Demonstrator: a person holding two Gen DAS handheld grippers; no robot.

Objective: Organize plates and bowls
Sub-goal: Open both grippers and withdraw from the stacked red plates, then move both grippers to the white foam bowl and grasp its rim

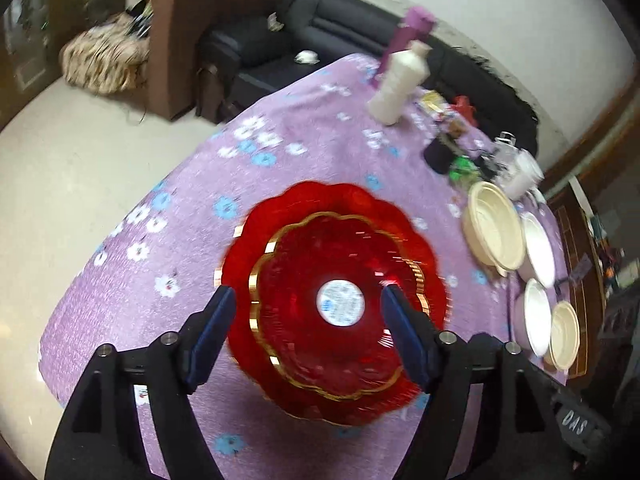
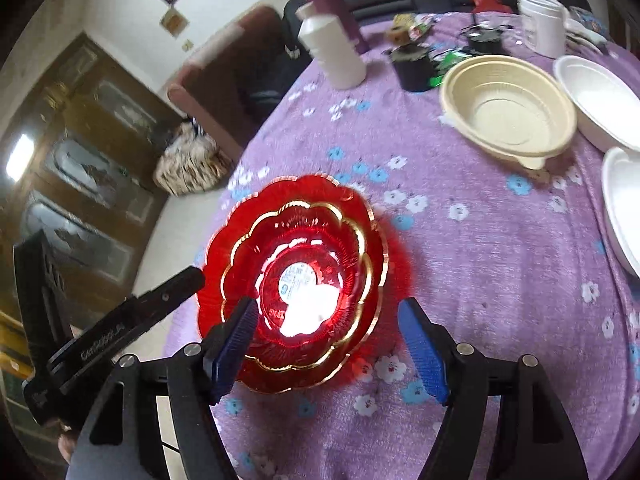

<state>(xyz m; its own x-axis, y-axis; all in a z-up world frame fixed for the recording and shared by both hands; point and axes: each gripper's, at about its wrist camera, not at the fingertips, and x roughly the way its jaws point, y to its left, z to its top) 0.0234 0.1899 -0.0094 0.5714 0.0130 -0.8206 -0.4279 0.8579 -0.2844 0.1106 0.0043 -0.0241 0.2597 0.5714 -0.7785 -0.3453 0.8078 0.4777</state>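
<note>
On the worktop (image 2: 500, 280) with the purple flowered cloth, the stacked scalloped red glass plates with gold rims (image 2: 296, 280) sit near the 9 o'clock edge. From them toward 3 o'clock the cloth lies bare, giving open passage. At 1 o'clock a ribbed cream plastic bowl (image 2: 508, 108) blocks the way, with white foam bowls (image 2: 600, 100) just beside it at 2 o'clock. At 12 o'clock stands a white plastic bottle (image 2: 332, 52), upright, well apart from the plates.

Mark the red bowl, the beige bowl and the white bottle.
red bowl (image 2: 304, 280): right wrist view, label at its centre.
beige bowl (image 2: 508, 116): right wrist view, inner floor.
white bottle (image 2: 336, 52): right wrist view, body.
</note>
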